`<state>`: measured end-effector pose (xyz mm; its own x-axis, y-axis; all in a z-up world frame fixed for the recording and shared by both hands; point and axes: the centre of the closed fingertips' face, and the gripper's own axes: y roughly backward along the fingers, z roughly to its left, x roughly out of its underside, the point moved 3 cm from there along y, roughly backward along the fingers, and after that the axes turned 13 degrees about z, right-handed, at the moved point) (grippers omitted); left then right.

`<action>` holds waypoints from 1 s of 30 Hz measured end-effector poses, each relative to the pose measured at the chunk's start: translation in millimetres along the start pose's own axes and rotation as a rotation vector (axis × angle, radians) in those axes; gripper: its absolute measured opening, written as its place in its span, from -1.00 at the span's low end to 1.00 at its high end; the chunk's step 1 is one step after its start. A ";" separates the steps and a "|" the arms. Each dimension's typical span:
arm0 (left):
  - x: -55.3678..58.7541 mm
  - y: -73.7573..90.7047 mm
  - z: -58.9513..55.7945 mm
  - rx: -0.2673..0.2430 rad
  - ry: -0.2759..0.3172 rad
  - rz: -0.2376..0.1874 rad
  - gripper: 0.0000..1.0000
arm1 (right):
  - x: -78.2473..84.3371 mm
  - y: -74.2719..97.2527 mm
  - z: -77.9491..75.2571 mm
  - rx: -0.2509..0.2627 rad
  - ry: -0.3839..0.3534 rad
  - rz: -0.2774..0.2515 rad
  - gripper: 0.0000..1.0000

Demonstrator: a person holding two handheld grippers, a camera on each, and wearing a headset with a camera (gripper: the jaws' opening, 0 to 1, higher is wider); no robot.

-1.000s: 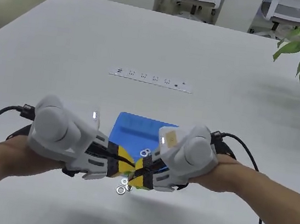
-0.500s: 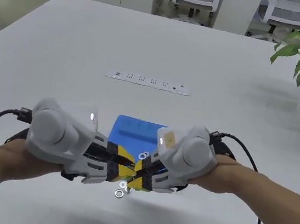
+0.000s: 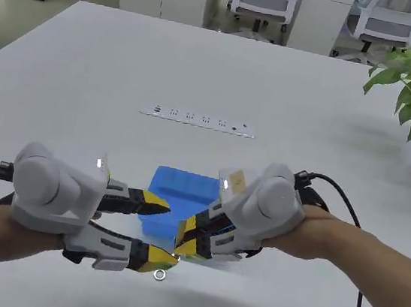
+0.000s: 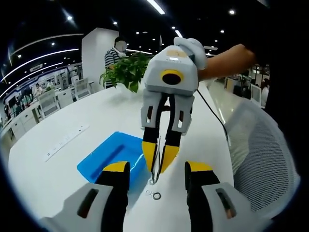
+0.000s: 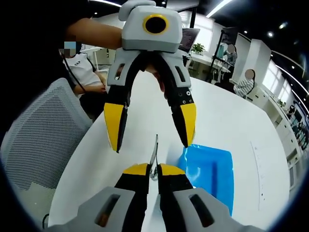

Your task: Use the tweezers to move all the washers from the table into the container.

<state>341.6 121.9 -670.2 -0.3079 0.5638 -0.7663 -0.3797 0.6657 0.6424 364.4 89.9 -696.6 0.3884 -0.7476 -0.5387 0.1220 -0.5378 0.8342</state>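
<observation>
Tweezers (image 5: 154,154) clamped between narrowed jaws of right gripper (image 5: 153,170), tips near washers (image 4: 157,195) on table (image 3: 201,70) beside blue container (image 4: 108,154). Left gripper (image 3: 157,229) held opposite, jaws spread wide.

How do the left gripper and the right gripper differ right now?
The left gripper has its jaws spread wide; the right gripper has its jaws shut. The left gripper holds nothing; the right gripper pinches the tweezers. Both have yellow-tipped jaws and sit by the blue container.
</observation>
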 end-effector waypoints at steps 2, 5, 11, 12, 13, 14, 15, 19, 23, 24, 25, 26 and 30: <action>0.8 0.6 -0.6 -0.002 0.004 -0.002 0.16 | -2.6 4.8 -1.9 -0.005 -0.001 -0.002 -0.84; 1.7 2.2 0.3 -0.017 0.024 -0.011 0.36 | -5.6 12.2 -6.6 0.002 0.000 -0.005 -0.84; 3.4 5.4 2.9 -0.037 0.052 -0.015 0.64 | -8.9 26.9 -18.4 0.025 -0.007 -0.010 -0.84; 3.3 5.9 3.0 -0.037 0.056 -0.017 0.69 | -8.7 28.3 -19.8 0.027 -0.008 -0.010 -0.84; 3.3 6.5 3.1 -0.041 0.060 -0.019 0.73 | -8.2 30.6 -22.1 0.034 -0.010 -0.009 -0.84; 3.5 6.9 3.6 -0.044 0.061 -0.020 0.75 | -7.8 31.9 -23.5 0.037 -0.011 -0.010 -0.84; 3.6 7.5 4.5 -0.054 0.065 -0.022 0.80 | -6.6 33.7 -25.5 0.042 -0.015 -0.010 -0.84; 4.2 8.3 6.7 -0.075 0.079 -0.021 0.98 | -1.7 37.6 -31.7 0.062 -0.023 -0.005 -0.84; 3.9 8.8 7.5 -0.081 0.088 -0.019 0.98 | 6.1 38.6 -36.9 0.074 -0.035 0.006 -0.84; 3.2 9.0 8.1 -0.083 0.088 -0.022 0.98 | 7.7 38.4 -37.6 0.075 -0.035 0.007 -0.84; 2.5 9.1 8.5 -0.084 0.089 -0.025 0.98 | 10.1 38.0 -39.2 0.079 -0.039 0.009 -0.84; 2.0 9.1 9.4 -0.085 0.088 -0.027 0.98 | 11.8 37.5 -40.1 0.081 -0.041 0.011 -0.84; -0.9 8.7 13.3 -0.092 0.077 -0.031 0.98 | 19.8 35.0 -43.7 0.088 -0.048 0.025 -0.84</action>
<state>350.2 133.7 -663.7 -0.3598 0.5022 -0.7864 -0.4675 0.6323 0.6177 416.3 73.3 -673.0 0.3455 -0.7778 -0.5251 0.0311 -0.5497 0.8348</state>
